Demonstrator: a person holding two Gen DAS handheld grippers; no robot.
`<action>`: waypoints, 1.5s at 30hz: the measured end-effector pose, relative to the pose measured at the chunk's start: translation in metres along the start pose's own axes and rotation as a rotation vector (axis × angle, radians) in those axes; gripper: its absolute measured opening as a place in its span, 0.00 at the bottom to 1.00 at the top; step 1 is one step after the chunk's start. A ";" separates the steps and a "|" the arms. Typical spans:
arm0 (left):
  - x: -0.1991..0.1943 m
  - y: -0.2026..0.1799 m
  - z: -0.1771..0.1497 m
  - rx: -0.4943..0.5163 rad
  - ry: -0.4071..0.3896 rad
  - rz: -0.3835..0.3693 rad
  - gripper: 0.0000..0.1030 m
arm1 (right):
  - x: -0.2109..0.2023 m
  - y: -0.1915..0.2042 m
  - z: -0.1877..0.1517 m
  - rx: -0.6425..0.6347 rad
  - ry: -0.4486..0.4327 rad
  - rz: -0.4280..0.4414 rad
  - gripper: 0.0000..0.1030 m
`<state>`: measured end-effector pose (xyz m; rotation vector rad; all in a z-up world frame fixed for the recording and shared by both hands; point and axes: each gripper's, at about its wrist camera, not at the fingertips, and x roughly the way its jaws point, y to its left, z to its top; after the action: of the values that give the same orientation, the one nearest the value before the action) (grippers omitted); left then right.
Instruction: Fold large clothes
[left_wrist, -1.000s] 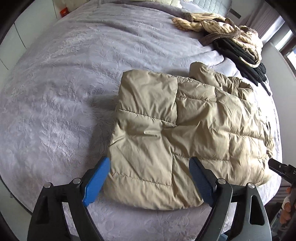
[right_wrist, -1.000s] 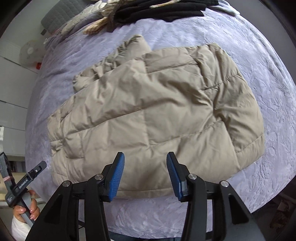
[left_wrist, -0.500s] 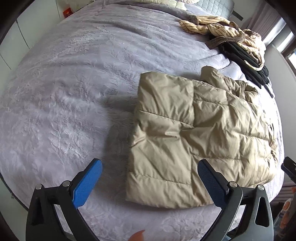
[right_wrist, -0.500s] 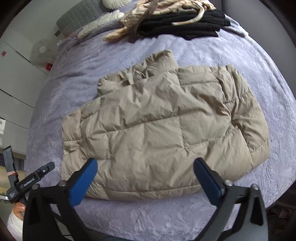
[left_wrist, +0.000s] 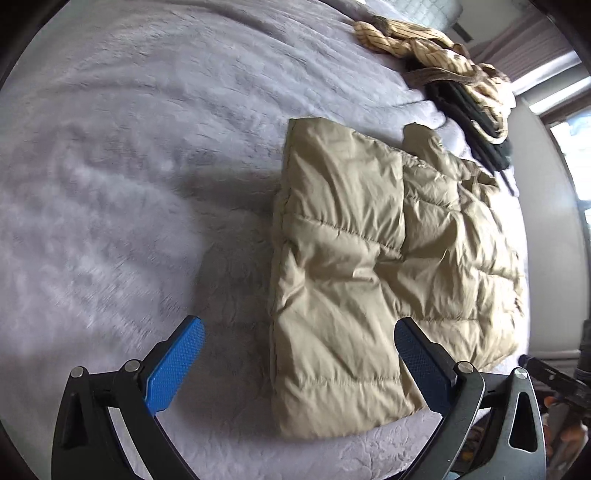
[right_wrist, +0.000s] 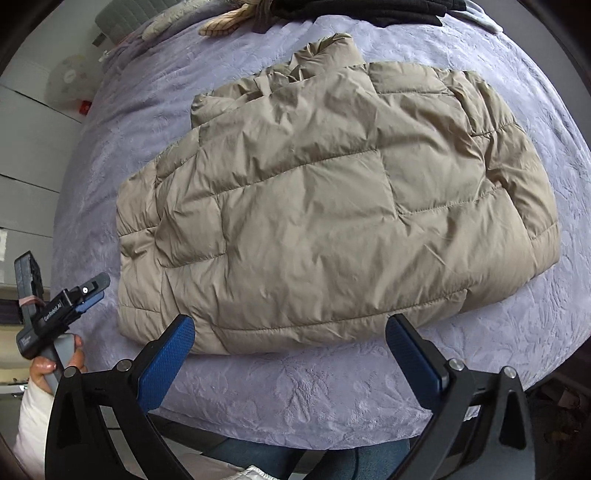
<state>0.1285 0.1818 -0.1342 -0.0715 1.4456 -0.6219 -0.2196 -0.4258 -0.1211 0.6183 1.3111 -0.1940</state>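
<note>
A beige quilted puffer jacket (left_wrist: 369, 266) lies folded on the lilac bedspread (left_wrist: 129, 184); it fills the middle of the right wrist view (right_wrist: 325, 206). My left gripper (left_wrist: 295, 354) is open and empty, held above the jacket's near left corner. My right gripper (right_wrist: 291, 350) is open and empty, just off the jacket's near edge. The left gripper also shows at the left edge of the right wrist view (right_wrist: 70, 306), held in a hand.
A pile of striped beige and black clothes (left_wrist: 461, 81) lies at the far side of the bed, also at the top of the right wrist view (right_wrist: 332, 11). White cupboards (right_wrist: 22, 155) stand left. The bed's near edge (right_wrist: 314, 435) runs below my right gripper.
Both grippers opened wide and drew back from the jacket's near edge. The left view swung so the jacket now sits right of centre. The jacket stayed folded in place.
</note>
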 end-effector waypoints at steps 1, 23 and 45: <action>0.006 0.003 0.005 0.007 0.010 -0.027 1.00 | 0.002 0.000 0.000 -0.001 0.008 -0.002 1.00; 0.113 -0.008 0.041 -0.011 0.246 -0.459 0.30 | 0.029 0.022 0.073 -0.111 -0.172 0.024 0.11; 0.024 -0.209 0.043 0.172 0.144 -0.511 0.23 | 0.030 -0.033 0.069 -0.027 -0.106 0.192 0.05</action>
<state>0.0950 -0.0185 -0.0640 -0.2704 1.5138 -1.1870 -0.1692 -0.4835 -0.1515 0.6976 1.1431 -0.0506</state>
